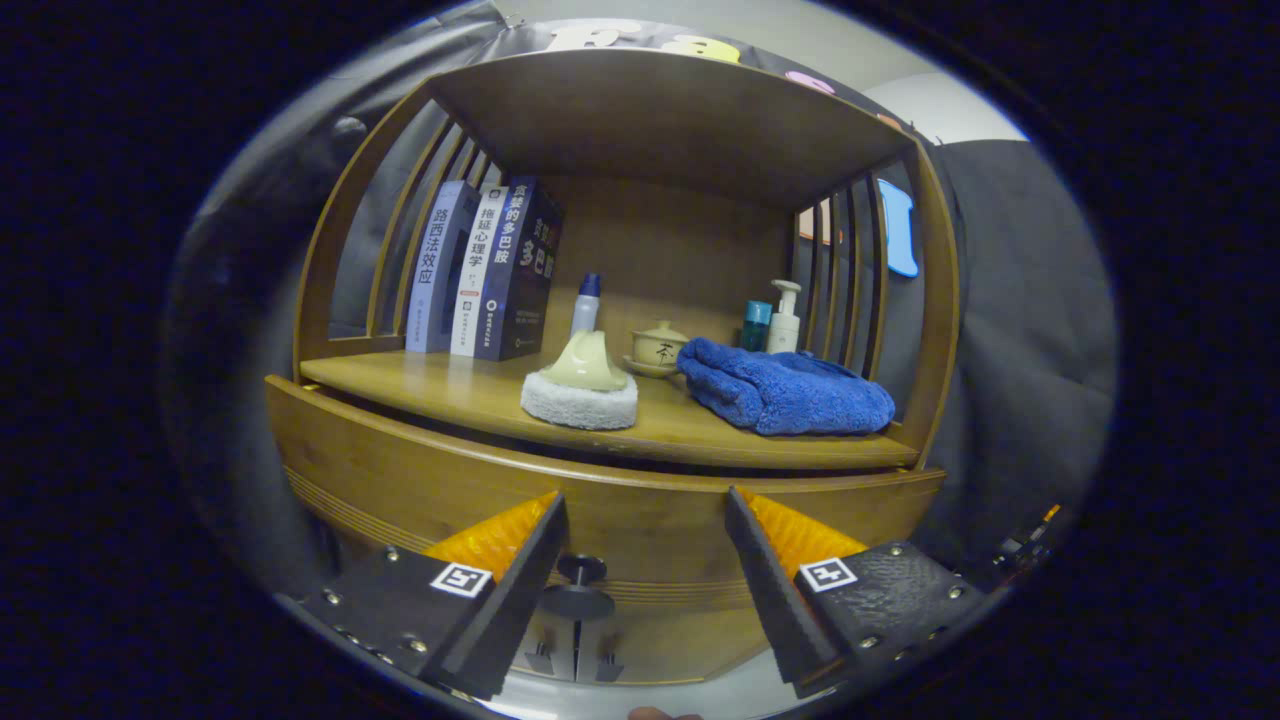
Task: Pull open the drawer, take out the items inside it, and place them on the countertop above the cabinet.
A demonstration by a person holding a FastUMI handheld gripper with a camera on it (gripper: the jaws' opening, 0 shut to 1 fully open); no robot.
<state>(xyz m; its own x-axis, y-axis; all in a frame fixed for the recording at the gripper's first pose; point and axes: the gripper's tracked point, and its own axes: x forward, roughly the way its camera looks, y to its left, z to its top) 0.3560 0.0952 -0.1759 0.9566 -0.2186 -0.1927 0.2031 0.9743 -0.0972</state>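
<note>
the hand-held gripper is being held spread before the drawer, its front looking shut; the knob, at 7 o'clock between the fingers, should be centred before pinching.

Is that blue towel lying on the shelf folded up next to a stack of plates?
No: the blue towel lies bunched on the countertop beside a lidded cup and two bottles; the hand-held gripper hangs open before the drawer knob.

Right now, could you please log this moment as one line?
gripper: open, fingers flanking drawer knob | drawer: slightly ajar | countertop: towel, scrub pad
</note>
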